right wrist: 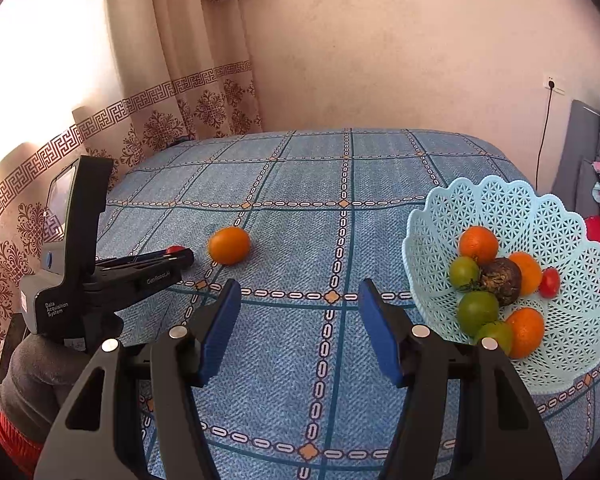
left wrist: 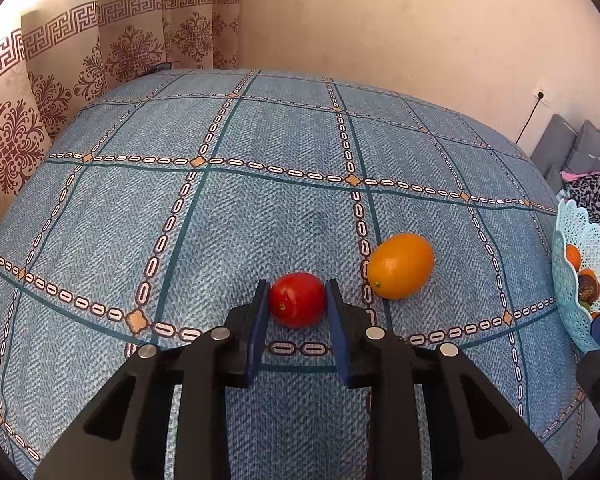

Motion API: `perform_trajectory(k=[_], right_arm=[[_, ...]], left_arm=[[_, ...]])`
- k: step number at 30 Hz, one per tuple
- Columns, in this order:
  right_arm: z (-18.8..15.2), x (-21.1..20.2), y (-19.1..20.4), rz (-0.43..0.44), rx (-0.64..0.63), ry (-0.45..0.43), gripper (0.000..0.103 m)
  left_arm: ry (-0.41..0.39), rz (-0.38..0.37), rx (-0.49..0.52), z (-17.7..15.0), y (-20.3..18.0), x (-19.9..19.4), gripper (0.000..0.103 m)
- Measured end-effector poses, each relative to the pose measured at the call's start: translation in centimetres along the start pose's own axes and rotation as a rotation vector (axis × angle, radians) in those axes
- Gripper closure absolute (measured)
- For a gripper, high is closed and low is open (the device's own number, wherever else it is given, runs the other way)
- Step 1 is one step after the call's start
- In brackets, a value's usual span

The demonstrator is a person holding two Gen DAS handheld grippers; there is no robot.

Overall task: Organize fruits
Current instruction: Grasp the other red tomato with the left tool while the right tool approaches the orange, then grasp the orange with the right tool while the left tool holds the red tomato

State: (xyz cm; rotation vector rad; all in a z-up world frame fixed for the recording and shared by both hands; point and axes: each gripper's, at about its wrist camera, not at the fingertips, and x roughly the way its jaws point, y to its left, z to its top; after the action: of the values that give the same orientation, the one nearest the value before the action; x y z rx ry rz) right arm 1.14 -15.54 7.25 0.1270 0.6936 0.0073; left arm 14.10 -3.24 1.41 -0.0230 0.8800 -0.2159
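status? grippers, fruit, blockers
Left gripper shut on red tomato, on the tablecloth. Right gripper open, empty. Orange loose beside it; basket part-filled. Nothing in the way.

- My left gripper (left wrist: 298, 300) sat low over the tablecloth (left wrist: 260, 200), with the tomato (left wrist: 297, 299) between its two fingers and resting on the cloth.
- Just right of the tomato, slightly farther from me, lay an orange (left wrist: 401, 266), apart from it.
- The fruit basket (right wrist: 540, 216) stood on the table's right side, well apart from that pair.
- In the basket lay oranges, green fruits, a dark round fruit (right wrist: 500, 280) in the middle and a small tomato (right wrist: 549, 282) at its right.
- My right gripper (right wrist: 300, 320) hung above the cloth, left of the basket, nothing between its fingers.
- Curtains (left wrist: 60, 80) hung behind the table's left side, a wall (left wrist: 420, 32) behind its far edge.
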Motion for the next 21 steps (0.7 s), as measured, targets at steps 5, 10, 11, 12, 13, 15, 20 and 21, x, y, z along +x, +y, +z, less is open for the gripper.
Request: perform_trajectory(k=[5,10,11,12,13,15,20,21], right_arm=[[0.6,1.8,0.9,0.037,-0.007,0.046,0.04],[1.3,4.2,2.1,0.064,-0.039,0.082,0.04],[1.4,4.8,2.3,0.065,-0.044,0.093,0.04],[1.6,5.5,2.5,0.071,-0.047,0.102,0.04],[1.7,6.2,2.7,0.082,-0.049,0.112,0.04],[2.0,7.5,3.2,0.083,-0.056,0.131,0.04],[2.7,10.5,4.2,0.123,-0.066,0.169,0.04],[2.8,11.0,4.3,0.134,-0.065,0.174,0.04]], left_arm=[[-0.02,0.006,-0.018,-0.5,0.3,-0.9,0.075],[-0.067,0.045,-0.035,-0.6,0.7,-2.6,0.075],[-0.078,0.061,-0.034,-0.6,0.7,-2.9,0.075],[-0.09,0.075,-0.032,-0.7,0.7,-3.2,0.075],[-0.1,0.087,-0.031,-0.6,0.8,-3.5,0.075],[-0.112,0.108,-0.039,-0.6,1.0,-3.9,0.075],[-0.135,0.138,-0.066,-0.6,1.7,-4.6,0.075],[-0.141,0.145,-0.069,-0.5,1.8,-4.8,0.075]])
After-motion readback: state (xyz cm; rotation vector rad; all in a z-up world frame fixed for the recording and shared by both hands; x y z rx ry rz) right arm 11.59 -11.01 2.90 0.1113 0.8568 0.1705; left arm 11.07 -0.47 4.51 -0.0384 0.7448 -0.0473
